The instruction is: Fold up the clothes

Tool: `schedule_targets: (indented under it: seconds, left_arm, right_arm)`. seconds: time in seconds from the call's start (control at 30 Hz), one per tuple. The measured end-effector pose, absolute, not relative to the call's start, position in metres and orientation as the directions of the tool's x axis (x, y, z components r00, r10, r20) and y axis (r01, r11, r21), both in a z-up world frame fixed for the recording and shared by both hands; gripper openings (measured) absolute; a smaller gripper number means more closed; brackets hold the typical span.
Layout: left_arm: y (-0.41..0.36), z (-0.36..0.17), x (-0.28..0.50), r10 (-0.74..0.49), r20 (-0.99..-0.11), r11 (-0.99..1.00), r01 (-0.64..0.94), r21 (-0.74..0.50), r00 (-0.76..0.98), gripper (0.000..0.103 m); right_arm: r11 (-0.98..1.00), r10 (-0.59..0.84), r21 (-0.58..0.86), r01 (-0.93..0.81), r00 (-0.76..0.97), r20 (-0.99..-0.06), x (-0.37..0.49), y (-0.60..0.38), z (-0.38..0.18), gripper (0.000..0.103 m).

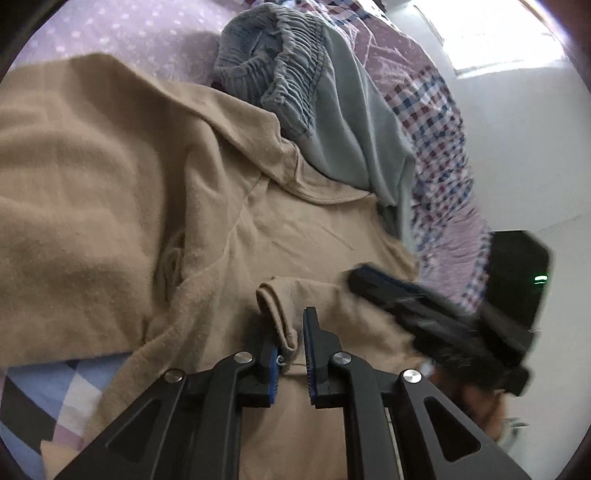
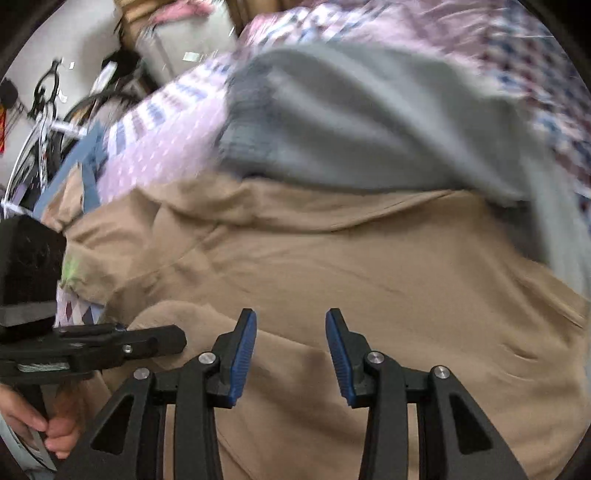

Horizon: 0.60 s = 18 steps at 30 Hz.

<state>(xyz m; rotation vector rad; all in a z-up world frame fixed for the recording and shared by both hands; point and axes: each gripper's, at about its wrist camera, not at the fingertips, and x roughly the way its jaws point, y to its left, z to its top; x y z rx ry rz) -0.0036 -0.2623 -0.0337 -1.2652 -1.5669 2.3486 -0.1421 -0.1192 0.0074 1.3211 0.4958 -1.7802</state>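
Observation:
A tan sweatshirt (image 1: 110, 184) (image 2: 369, 277) lies spread over the bed, one sleeve folded across its body. The sleeve cuff (image 1: 280, 314) sits between the fingers of my left gripper (image 1: 291, 343), touching the left pad with a small gap to the right pad; the jaws are narrowly open. My right gripper (image 2: 291, 343) hovers wide open over the sweatshirt's middle, holding nothing. In the left wrist view the right gripper (image 1: 373, 284) shows blurred just to the right. The left gripper (image 2: 162, 341) appears side-on in the right wrist view.
A grey garment with an elastic waistband (image 1: 295, 74) (image 2: 369, 122) lies bunched beyond the sweatshirt. The bedspread (image 1: 129, 33) is purple-dotted with checked patches (image 1: 436, 122). A hand (image 2: 55, 432) holds the left gripper's handle. A bicycle (image 2: 40, 122) stands past the bed's left side.

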Motion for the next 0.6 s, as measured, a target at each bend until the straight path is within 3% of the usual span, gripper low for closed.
schedule_targets:
  seconds: [0.27,0.47,0.6]
  left_arm:
    - [-0.275,-0.039,-0.009,0.545,-0.506,-0.368,0.352,-0.861,-0.668,0.010]
    - [-0.257,-0.030,-0.020,0.585,-0.506,-0.441,0.275,-0.854,-0.634,0.010]
    - [-0.226,0.000,-0.022,0.588,-0.503,-0.587,0.093,-0.804,-0.633,0.008]
  right_arm:
    - [-0.448,-0.399,0.185,0.874,-0.010,-0.917,-0.102,-0.101,0.001,0.042]
    - [-0.436,-0.389,0.168,0.884,-0.016,-0.921,-0.076,-0.079,-0.001,0.042]
    - [-0.458,-0.394,0.189,0.869,-0.008,-0.919,-0.076,-0.064,0.006,0.041]
